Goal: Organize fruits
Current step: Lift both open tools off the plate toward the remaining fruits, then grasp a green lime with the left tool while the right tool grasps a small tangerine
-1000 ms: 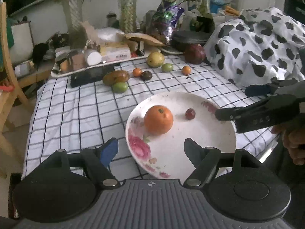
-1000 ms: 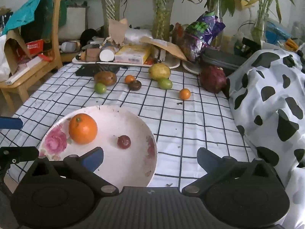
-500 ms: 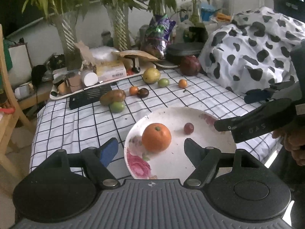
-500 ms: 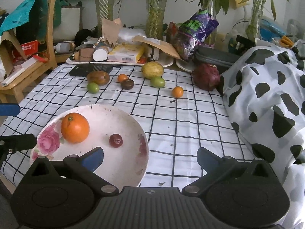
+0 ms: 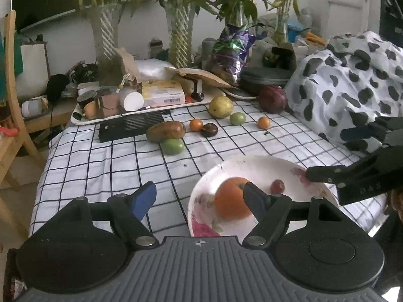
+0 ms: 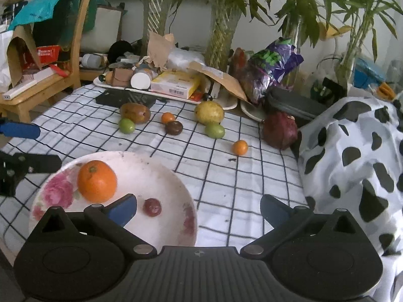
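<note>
A white floral plate near the table's front holds a big orange and a small dark red fruit. Several loose fruits lie farther back: a brown mango, a green lime, a small orange, a dark plum, a yellow pear, a green fruit, a tiny orange and a dark red fruit. My left gripper is open and empty at the plate's left. My right gripper is open and empty over the plate's right rim.
A checked cloth covers the table. A tray of boxes and jars, a black box, vases with plants and a purple bag crowd the back. A cow-print cloth lies right. A wooden chair stands left.
Both grippers have pulled back and risen; the left view has swung left, so the plate now sits lower right in it. Both stay open and empty. The fruits have not moved.
</note>
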`<action>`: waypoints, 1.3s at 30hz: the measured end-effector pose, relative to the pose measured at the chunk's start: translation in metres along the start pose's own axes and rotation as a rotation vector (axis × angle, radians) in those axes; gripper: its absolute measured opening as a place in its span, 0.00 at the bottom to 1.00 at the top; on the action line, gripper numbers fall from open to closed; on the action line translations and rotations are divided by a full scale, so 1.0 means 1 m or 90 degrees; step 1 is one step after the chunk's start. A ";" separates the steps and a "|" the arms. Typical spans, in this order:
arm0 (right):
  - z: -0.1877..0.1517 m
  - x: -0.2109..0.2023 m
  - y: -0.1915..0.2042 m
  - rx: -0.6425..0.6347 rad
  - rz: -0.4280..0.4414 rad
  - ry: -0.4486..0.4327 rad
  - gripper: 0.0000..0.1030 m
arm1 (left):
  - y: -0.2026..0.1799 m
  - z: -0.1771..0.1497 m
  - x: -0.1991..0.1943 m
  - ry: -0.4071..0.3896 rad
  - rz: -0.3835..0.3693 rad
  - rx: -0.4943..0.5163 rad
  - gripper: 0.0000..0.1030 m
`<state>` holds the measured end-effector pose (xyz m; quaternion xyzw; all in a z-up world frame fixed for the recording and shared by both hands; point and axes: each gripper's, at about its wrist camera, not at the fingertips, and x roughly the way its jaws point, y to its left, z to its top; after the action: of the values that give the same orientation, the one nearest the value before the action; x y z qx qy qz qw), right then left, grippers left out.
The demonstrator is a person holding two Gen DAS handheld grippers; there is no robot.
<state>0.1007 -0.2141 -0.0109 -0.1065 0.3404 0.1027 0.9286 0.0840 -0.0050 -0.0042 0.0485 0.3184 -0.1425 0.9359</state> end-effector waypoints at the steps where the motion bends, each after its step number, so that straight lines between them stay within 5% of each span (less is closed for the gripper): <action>1: 0.001 0.003 -0.002 -0.003 -0.004 0.001 1.00 | 0.002 0.001 0.004 0.001 0.000 -0.003 0.73; 13: 0.010 0.037 -0.037 0.042 -0.030 0.030 1.00 | 0.020 0.016 0.043 0.009 -0.032 -0.009 0.72; 19: 0.016 0.050 -0.040 0.030 -0.032 0.036 1.00 | 0.021 0.023 0.053 -0.011 0.005 -0.002 0.72; 32: 0.030 0.084 -0.041 -0.001 -0.024 0.052 1.00 | 0.035 0.036 0.101 0.030 0.001 0.011 0.72; 39: 0.037 0.101 -0.046 -0.008 -0.025 0.058 1.00 | 0.038 0.043 0.130 0.052 -0.014 0.015 0.58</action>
<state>0.2106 -0.2359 -0.0439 -0.1239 0.3793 0.0817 0.9133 0.2186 -0.0074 -0.0496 0.0617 0.3548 -0.1540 0.9201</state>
